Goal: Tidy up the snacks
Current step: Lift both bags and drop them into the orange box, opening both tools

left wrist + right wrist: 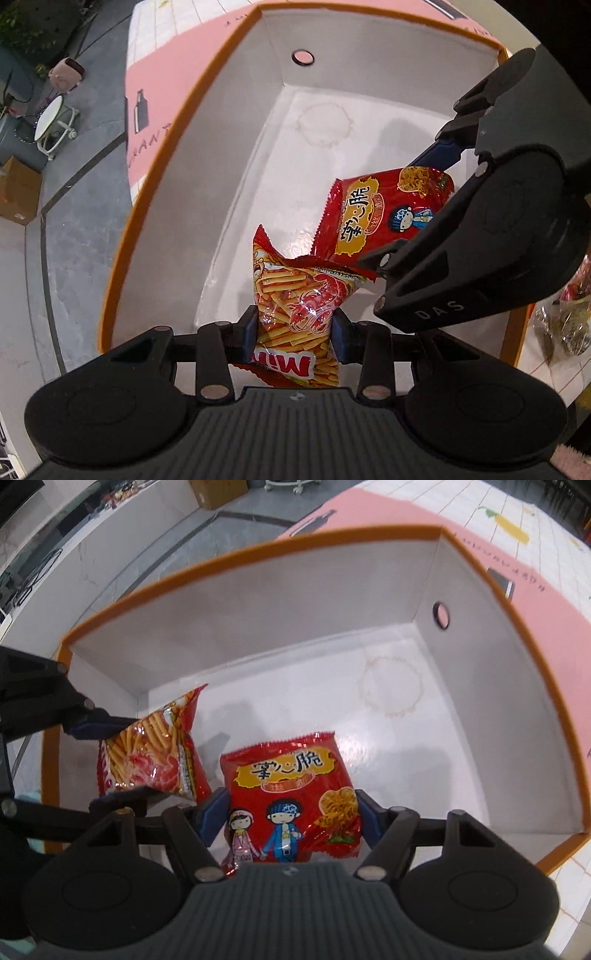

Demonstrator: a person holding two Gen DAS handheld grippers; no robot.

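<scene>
Orange-rimmed box (pixel 480 572) with white interior, two snack packets held over it.

Box: open-topped, on pink mat (pixel 177 66), round hole in one wall. Red noodle-snack packet (pixel 291 794): clamped in the right gripper (pixel 288 812), above the box floor. Shrimp-stick packet (pixel 299 306): pinched in the left gripper (pixel 295 332), beside the red packet, inside the box walls. Loose wrapped snacks (pixel 565 321): outside the box, on the table.

Matte black plastic is seen on the left gripper (pixel 295 328) and right gripper (pixel 286 814): ribbed grey central plates, round side housings, silver rivets, blue finger pads (pixel 250 332). "DAS" is printed in pale letters.
</scene>
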